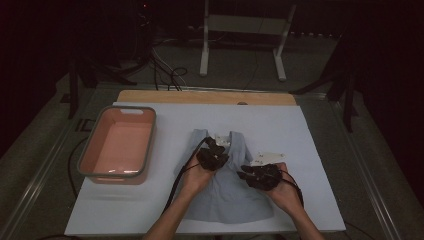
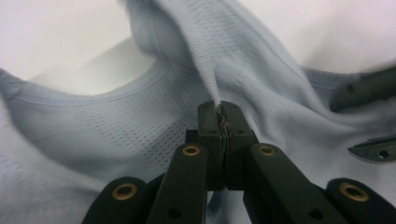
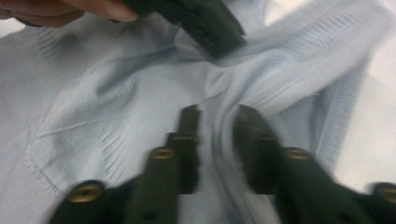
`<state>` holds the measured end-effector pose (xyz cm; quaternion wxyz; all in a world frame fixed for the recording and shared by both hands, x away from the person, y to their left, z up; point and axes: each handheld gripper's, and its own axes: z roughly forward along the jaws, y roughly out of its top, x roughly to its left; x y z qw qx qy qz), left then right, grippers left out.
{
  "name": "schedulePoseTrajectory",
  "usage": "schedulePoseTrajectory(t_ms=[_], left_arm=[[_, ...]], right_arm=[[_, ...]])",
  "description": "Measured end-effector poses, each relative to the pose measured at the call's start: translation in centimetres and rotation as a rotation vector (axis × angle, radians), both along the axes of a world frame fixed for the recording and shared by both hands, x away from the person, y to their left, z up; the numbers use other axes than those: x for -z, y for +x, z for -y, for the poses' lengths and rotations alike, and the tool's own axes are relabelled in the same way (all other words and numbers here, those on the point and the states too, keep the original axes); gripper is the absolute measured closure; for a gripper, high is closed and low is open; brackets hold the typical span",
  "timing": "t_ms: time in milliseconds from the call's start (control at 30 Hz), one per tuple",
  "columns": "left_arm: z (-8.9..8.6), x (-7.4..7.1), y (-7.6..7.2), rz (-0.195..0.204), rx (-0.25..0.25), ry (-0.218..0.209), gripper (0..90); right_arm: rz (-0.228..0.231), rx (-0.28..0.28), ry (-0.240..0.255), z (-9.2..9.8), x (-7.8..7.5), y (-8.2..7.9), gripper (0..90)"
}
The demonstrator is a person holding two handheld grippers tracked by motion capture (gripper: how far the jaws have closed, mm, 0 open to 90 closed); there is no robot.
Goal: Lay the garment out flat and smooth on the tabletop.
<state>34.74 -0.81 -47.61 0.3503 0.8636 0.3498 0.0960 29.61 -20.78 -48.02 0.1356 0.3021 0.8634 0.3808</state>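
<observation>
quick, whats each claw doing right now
left claw: shut on a strap of the light blue top
right claw: open, jaws either side of a fold of the top

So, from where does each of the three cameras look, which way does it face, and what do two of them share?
High view: above the person's side, facing forward and down on the white table, the pink tub, the pale blue shirt; both forearms and hands show.
Left gripper view: rides on the left tongs, looking along jaws shut on a shirt fold.
Right gripper view: rides on the right tongs, jaws open astride a fold; a fingertip shows above.
Shared: both gripper views show the shirt and the other tongs.
</observation>
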Motion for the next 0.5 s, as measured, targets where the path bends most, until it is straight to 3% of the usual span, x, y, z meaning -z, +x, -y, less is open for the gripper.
schedulePoseTrajectory(t_ms=[67,200,233,500], left_arm=[[-0.4,-0.3,-0.2,0.006,-0.005,-0.008,89.2],[-1.2,-0.7,-0.8,0.016,-0.003,-0.024,89.2],[-1.3,-0.8,-1.0,0.021,-0.001,-0.023,89.2],[-2.1,-1.0,-1.6,0.031,-0.007,-0.033,89.1]], right_arm=[[0.0,0.011,0.015,0.4,-0.3,0.2,57.7],[0.011,0.036,0.032,0.8,-0.7,0.5,54.6],[0.032,0.092,0.063,1.8,-1.4,1.0,52.7],[0.031,0.203,0.028,3.2,-1.0,3.3,60.3]])
